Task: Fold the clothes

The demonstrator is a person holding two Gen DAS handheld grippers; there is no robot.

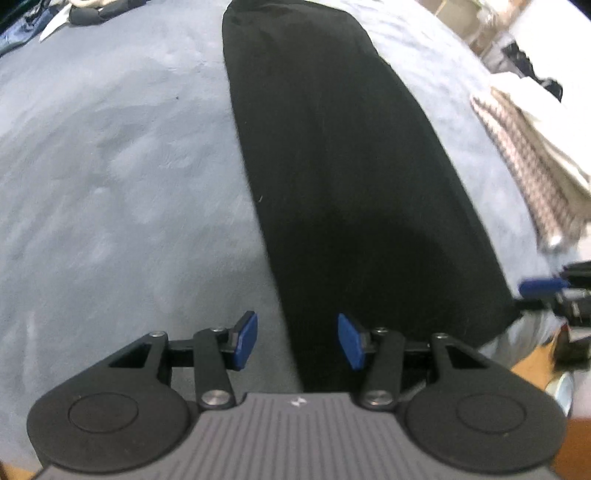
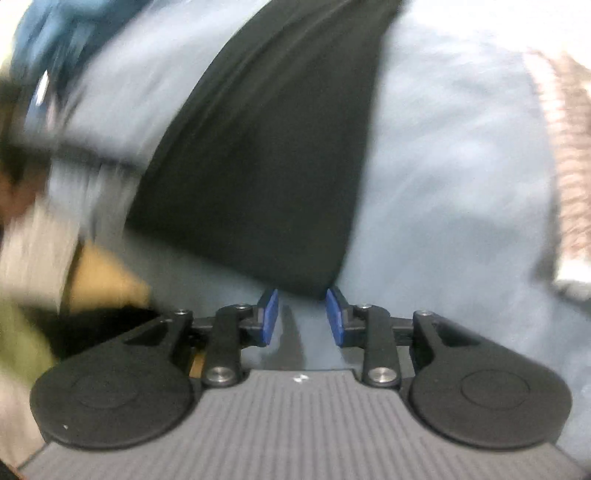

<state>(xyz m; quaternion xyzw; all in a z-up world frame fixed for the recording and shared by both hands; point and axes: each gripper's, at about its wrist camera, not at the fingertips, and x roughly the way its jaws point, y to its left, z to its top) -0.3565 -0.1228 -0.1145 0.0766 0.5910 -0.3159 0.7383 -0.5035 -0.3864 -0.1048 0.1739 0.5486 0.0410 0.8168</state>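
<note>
A long black garment (image 1: pixel 332 166) lies flat, folded into a narrow strip, on the grey-blue bed cover (image 1: pixel 110 166). My left gripper (image 1: pixel 298 339) hovers open over the strip's near left edge, with that edge running between its blue pads (image 1: pixel 245 339); nothing is gripped. The right gripper (image 1: pixel 543 288) shows at the right edge, by the garment's near right corner. In the blurred right wrist view, the garment (image 2: pixel 266 166) ends in a corner just beyond my right gripper (image 2: pixel 303 317). It is open, and only bed cover (image 2: pixel 443 184) shows between its pads.
A checked cloth (image 1: pixel 524 158) lies on a pale pile to the right of the garment and also shows as the checked cloth (image 2: pixel 569 166). Dark and blue clothes (image 1: pixel 92 13) sit at the far left. The bed's near edge drops to a wooden floor (image 1: pixel 532 365).
</note>
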